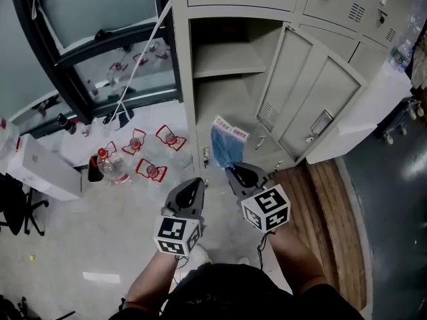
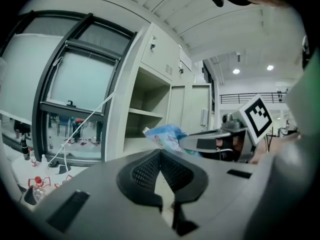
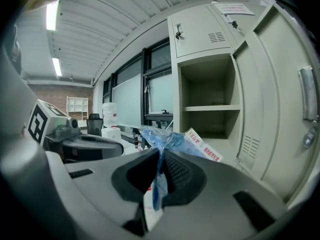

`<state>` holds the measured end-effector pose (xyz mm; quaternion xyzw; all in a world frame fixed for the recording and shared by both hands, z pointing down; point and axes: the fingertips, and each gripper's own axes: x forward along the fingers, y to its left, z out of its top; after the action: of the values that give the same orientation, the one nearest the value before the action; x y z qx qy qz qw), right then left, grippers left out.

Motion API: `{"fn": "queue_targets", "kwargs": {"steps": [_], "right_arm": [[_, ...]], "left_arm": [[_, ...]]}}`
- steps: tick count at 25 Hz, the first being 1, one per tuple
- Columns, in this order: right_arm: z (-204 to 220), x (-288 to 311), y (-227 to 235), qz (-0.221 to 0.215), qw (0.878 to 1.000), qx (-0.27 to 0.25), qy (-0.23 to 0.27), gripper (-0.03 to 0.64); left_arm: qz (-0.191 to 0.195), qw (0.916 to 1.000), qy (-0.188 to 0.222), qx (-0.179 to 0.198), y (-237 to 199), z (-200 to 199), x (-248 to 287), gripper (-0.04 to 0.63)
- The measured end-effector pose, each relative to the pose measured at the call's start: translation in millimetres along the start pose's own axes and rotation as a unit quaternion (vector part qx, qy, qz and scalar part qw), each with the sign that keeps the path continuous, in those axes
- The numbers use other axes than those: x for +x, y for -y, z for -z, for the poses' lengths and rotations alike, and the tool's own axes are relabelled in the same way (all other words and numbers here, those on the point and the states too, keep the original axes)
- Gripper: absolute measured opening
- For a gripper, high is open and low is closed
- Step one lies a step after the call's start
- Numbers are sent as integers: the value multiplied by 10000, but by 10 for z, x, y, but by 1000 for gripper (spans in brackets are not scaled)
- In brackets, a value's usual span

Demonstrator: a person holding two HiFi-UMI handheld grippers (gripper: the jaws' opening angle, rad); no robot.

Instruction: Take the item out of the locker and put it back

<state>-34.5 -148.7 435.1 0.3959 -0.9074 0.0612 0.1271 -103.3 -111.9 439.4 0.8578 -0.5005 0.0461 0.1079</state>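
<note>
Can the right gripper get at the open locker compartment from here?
Probably yes: the locker door is swung wide, and only the blue packet pinched in the right gripper lies between it and the lower compartment.

I read this as a locker corner in a lab or workshop-type building, not a home. There's a bank of beige metal lockers with locks and vent slots, and one open locker with a shelf inside. Dark-framed glazing runs beside it. Water bottles stand on the pale hard floor, with an office chair base at the left edge. My right gripper view gives strip lights on a ribbed ceiling, a water dispenser and a brick wall.
</note>
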Motion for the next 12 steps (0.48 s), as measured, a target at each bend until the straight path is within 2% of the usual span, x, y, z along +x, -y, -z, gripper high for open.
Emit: {"fn": "queue_targets", "kwargs": {"steps": [12], "right_arm": [[-224,466,51,470,9986,-228,20,23]], "left_arm": [[447,9988,28,175,-438,-177,132,5]]}}
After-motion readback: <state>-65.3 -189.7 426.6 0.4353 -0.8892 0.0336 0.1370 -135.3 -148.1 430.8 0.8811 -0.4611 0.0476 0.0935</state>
